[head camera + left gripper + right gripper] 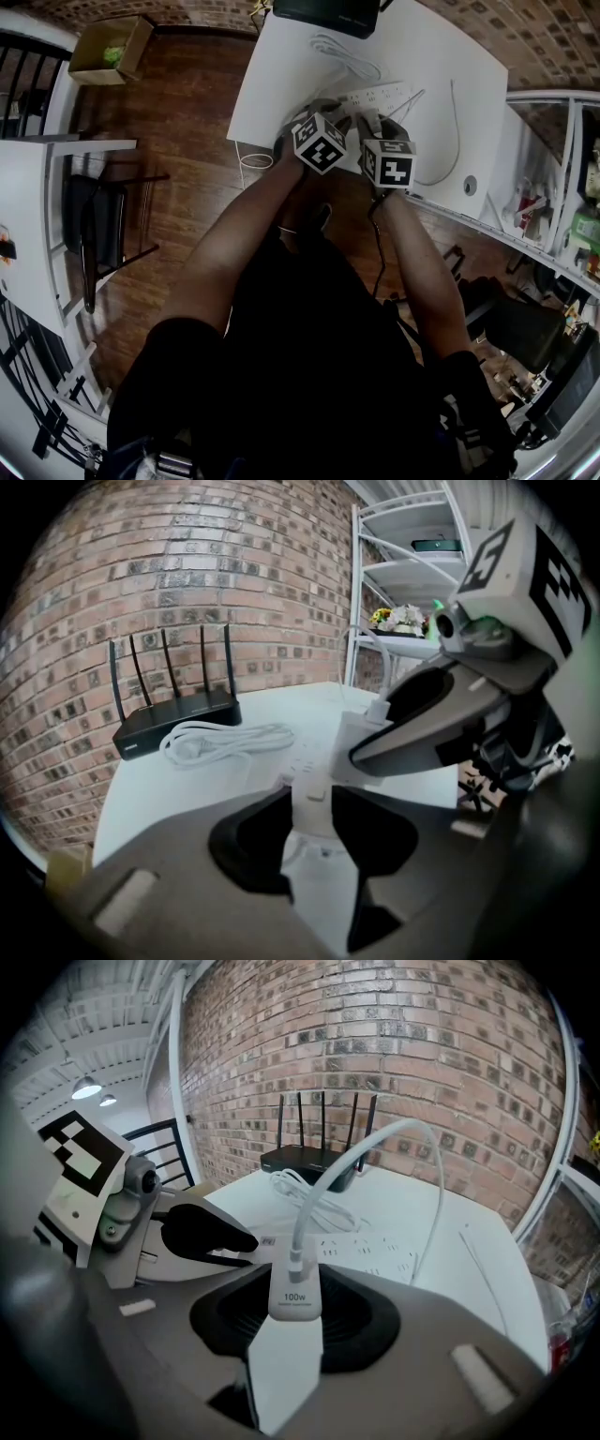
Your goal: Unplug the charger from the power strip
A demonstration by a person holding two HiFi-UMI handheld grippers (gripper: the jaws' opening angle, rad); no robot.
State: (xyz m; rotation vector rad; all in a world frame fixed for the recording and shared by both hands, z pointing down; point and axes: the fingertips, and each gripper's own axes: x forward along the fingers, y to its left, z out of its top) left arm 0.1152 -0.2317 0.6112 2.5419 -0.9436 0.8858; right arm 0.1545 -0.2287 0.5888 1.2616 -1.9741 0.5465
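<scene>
Both tongs are busy, parked side by side over the white tabletop (pixel 455 70). On one side, the left tongs (pixel 310 797) are clamped across the near end of the long white power strip (pixel 375 1252), with a black pad pressed on each side of it. Next to them, the right tongs (pixel 295 1272) are pinching the small white charger block (pixel 296 1303), which has 100w printed on it and a white cable (pixel 375 1143) arcing out of its top. That charger sits right at the strip, just beyond the left tongs. Honestly can't tell if its prongs are in the socket. Further back there's a coiled white cord (pixel 225 741) and a black router with four antennas (pixel 178 719) by the brick wall (pixel 187 564).
</scene>
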